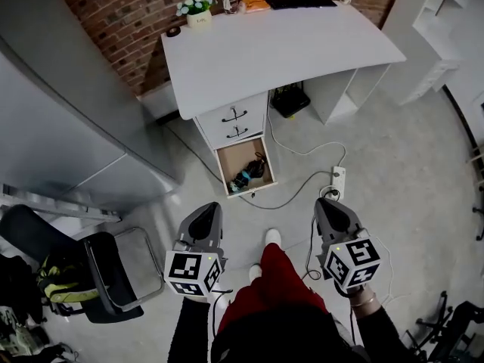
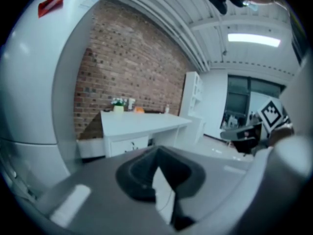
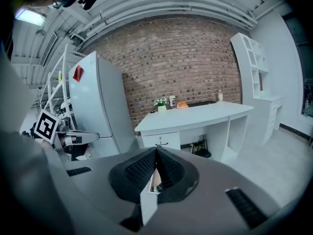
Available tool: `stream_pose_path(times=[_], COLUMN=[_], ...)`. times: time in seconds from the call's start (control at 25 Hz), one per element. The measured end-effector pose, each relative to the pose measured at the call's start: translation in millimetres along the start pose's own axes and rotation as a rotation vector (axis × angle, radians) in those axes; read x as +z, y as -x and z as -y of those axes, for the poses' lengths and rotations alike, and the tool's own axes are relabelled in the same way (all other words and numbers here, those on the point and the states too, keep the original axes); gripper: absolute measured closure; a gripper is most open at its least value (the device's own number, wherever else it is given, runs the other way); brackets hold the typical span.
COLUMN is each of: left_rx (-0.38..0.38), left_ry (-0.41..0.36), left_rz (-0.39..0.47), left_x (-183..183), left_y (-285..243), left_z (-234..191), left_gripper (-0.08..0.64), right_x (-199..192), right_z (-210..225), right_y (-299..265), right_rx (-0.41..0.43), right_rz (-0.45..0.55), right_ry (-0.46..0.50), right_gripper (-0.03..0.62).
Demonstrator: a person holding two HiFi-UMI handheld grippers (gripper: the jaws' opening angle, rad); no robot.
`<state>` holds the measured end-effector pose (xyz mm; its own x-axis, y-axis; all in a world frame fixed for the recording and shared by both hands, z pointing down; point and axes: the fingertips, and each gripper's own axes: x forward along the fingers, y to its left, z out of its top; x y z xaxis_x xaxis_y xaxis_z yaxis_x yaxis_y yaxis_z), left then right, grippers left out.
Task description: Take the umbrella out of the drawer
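The white desk's (image 1: 302,44) bottom drawer (image 1: 243,165) stands pulled out. Inside it lies a dark folded umbrella (image 1: 255,168) next to a small blue item. My left gripper (image 1: 206,207) and right gripper (image 1: 327,201) hang side by side above the floor, well short of the drawer, both pointing toward it. Each is shut with nothing held. In the left gripper view the shut left gripper (image 2: 157,151) faces the desk (image 2: 142,124). In the right gripper view the shut right gripper (image 3: 156,151) partly hides the open drawer (image 3: 154,180).
A grey refrigerator (image 1: 68,112) stands at the left, with a black chair (image 1: 106,278) nearer me. A power strip (image 1: 337,180) and its cables lie on the floor right of the drawer. A black bag (image 1: 290,100) sits under the desk. The person's white shoe (image 1: 272,239) is between the grippers.
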<state>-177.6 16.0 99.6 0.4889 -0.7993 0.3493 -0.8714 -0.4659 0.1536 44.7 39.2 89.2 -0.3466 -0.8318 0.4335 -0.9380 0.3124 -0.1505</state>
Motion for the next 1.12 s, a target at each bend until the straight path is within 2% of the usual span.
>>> stream_pose_path(times=[0.36, 0.6, 0.8, 1.12], left_rx=[0.007, 0.003, 0.006, -0.032], left_ry=[-0.009, -0.014, -0.035, -0.066], left_rz=[-0.07, -0.118, -0.162, -0.235], left_x=[5, -14, -49, -132], left_y=[-106, -162, -206, -270], left_z=[-12, -25, -40, -59], left_gripper=[0.554, 0.55, 0.543, 0.499], right_x=[-8, -29, -62, -136], right_z=[63, 89, 114, 145], right_y=[-66, -106, -139, -190], right_rx=[0.027, 0.037, 0.009, -0.05], right_rz=[-0.084, -0.133, -0.159, -0.184], right_ry=[-0.036, -0.063, -0.092, -0.087], right_gripper=[0.594, 0.594, 0.594, 0.595])
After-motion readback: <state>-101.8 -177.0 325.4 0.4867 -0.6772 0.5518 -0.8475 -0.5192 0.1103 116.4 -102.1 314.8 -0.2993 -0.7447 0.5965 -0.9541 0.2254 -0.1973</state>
